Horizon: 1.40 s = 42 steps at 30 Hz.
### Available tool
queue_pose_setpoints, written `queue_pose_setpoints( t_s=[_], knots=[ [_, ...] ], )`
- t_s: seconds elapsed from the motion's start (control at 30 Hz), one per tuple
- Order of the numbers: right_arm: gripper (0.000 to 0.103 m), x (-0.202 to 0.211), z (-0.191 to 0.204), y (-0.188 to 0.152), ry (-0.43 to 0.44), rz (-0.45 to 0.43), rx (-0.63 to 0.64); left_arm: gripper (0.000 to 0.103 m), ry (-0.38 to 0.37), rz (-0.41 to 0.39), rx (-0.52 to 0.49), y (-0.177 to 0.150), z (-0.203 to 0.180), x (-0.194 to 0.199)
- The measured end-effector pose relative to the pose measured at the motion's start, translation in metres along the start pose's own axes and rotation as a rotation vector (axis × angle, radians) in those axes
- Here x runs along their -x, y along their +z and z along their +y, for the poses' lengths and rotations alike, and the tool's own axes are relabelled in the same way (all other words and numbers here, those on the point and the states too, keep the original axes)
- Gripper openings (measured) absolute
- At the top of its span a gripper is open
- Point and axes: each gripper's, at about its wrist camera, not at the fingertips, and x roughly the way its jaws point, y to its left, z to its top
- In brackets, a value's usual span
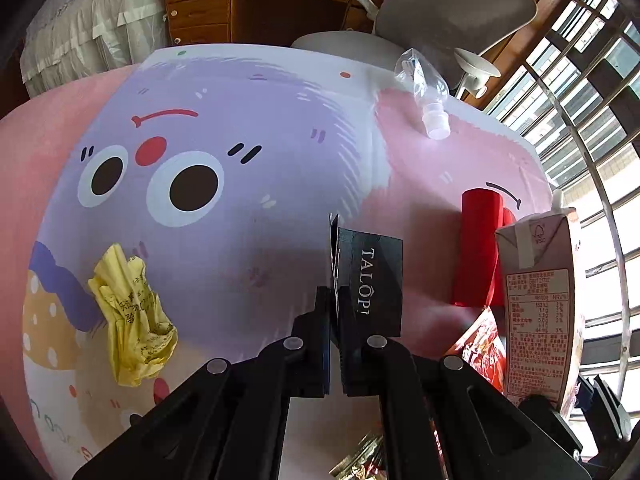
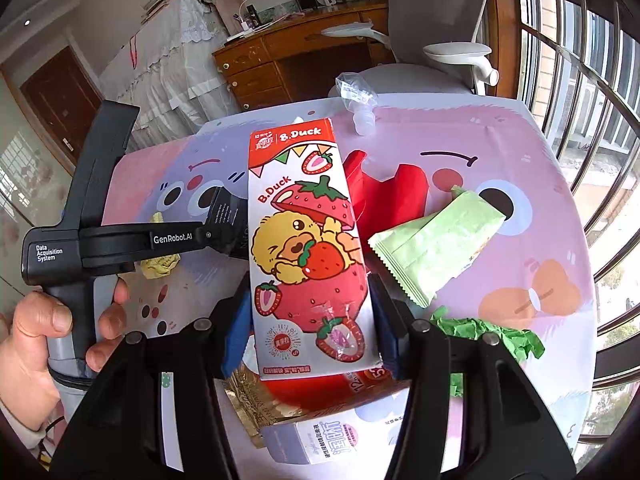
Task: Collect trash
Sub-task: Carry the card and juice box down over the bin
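My left gripper [image 1: 335,300] is shut on a black card sleeve [image 1: 374,280] with white lettering, held above the cartoon tablecloth [image 1: 240,120]. My right gripper [image 2: 308,300] is shut on a strawberry B.Duck drink carton [image 2: 304,248], gripped near its lower half; the same carton [image 1: 540,304] shows at the right of the left wrist view. On the table lie crumpled yellow paper [image 1: 132,312], a clear plastic pouch with a spout [image 1: 424,88], red paper [image 1: 478,248], a green snack wrapper [image 2: 436,240] and crumpled green paper [image 2: 488,332].
A person's hand [image 2: 48,332] holds the left gripper's handle [image 2: 84,248]. A red box [image 2: 360,392], a gold wrapper [image 2: 248,400] and a white box [image 2: 316,440] lie under the carton. A grey office chair [image 2: 440,32], a wooden desk [image 2: 296,60] and window bars [image 2: 592,100] surround the table.
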Motion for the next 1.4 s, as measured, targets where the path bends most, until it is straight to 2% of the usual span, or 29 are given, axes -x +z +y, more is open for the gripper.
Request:
queue_pose_setpoints(
  t_s=[0.2, 0.37, 0.53, 0.8, 1.0, 1.17, 1.33, 1.4],
  knots=[
    [0.05, 0.043, 0.021, -0.019, -0.014, -0.044, -0.026, 0.003, 0.005, -0.053, -0.077, -0.039, -0.003, 0.056],
    [0.05, 0.087, 0.048, -0.057, -0.028, -0.061, -0.064, 0.003, -0.013, -0.092, -0.132, -0.089, 0.006, 0.109],
    [0.05, 0.131, 0.083, -0.113, -0.056, -0.061, -0.107, 0.004, -0.051, -0.094, -0.189, -0.152, 0.024, 0.164],
    [0.05, 0.198, 0.139, -0.232, -0.124, -0.08, -0.195, 0.004, -0.117, -0.082, -0.3, -0.279, 0.067, 0.242],
    [0.05, 0.229, 0.165, -0.317, -0.17, -0.057, -0.284, 0.004, -0.142, -0.047, -0.391, -0.352, 0.087, 0.261],
    [0.05, 0.239, 0.179, -0.373, -0.197, 0.009, -0.316, 0.004, -0.153, 0.002, -0.457, -0.398, 0.088, 0.261],
    [0.05, 0.23, 0.18, -0.417, -0.206, 0.095, -0.331, 0.004, -0.153, 0.067, -0.487, -0.439, 0.08, 0.24],
    [0.05, 0.215, 0.172, -0.429, -0.206, 0.132, -0.334, 0.004, -0.139, 0.088, -0.505, -0.458, 0.077, 0.225]
  ],
)
